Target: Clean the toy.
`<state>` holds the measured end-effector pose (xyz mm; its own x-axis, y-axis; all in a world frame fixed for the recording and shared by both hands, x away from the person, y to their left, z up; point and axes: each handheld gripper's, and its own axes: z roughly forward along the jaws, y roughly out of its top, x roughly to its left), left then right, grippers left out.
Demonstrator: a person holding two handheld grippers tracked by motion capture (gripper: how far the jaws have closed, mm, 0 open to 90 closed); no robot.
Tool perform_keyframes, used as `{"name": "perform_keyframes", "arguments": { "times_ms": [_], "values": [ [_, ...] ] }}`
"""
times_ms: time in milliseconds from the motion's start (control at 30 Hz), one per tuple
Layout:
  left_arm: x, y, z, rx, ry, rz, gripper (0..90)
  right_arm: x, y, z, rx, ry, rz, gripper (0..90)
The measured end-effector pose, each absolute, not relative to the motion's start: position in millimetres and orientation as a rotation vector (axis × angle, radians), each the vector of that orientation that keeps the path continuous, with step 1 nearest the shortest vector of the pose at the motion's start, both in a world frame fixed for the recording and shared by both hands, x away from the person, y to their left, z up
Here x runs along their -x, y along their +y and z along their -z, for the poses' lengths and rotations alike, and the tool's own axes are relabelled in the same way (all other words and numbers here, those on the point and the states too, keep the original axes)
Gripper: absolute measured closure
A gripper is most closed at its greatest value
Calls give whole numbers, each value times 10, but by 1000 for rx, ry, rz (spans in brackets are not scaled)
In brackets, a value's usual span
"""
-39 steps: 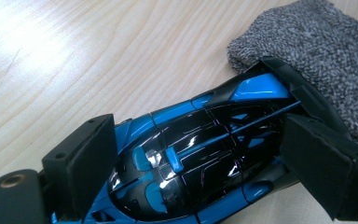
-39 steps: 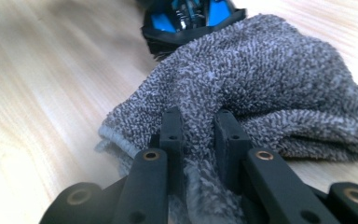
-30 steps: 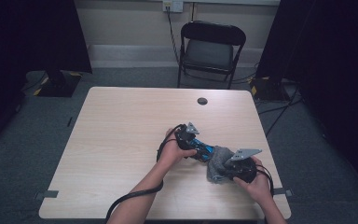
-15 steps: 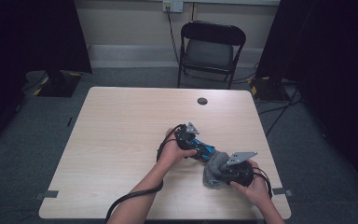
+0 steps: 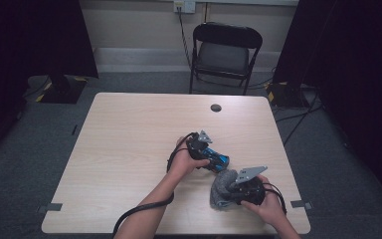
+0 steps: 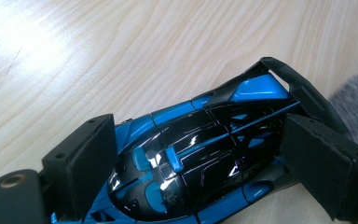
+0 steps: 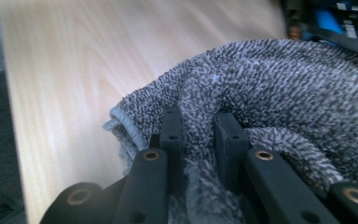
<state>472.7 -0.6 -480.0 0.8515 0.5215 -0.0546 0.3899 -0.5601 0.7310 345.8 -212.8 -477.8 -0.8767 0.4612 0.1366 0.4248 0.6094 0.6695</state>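
Observation:
A blue and black toy car point(image 6: 200, 158) lies on the wooden table point(image 5: 129, 144), and my left gripper point(image 6: 205, 163) is shut on its body, one pad on each side. In the high view the toy car point(image 5: 218, 161) sits right of the table's middle with my left gripper point(image 5: 201, 149) on it. A grey terry cloth point(image 7: 270, 88) is bunched between the jaws of my right gripper point(image 7: 198, 135), which is shut on a fold of it. From above, the cloth point(image 5: 222, 188) rests on the table just in front of the car, with my right gripper point(image 5: 238, 191) behind it.
A small dark round disc point(image 5: 216, 107) lies near the table's far edge. A black folding chair point(image 5: 224, 52) stands beyond the table. Cables trail from both grippers across the near edge.
My right gripper has drawn the grey cloth away from the car, toward the near right edge of the table. The left gripper and the car have stayed put.

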Motion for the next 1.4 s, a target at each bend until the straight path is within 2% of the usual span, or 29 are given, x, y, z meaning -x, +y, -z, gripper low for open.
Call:
{"name": "perform_keyframes", "arguments": {
  "times_ms": [467,733,1400],
  "values": [
    [-4728,-9,4800,-2233,659,-212,110,-3301,-1974,4677,-625,2854,-1122,762],
    [-4729,-9,4796,-2240,656,-211,109,-3288,-2157,4434,-661,2775,-1284,762],
    [-4733,-5,4806,-2227,648,-208,111,-3739,-2637,3862,-782,2560,-1390,765]
  ]
}}
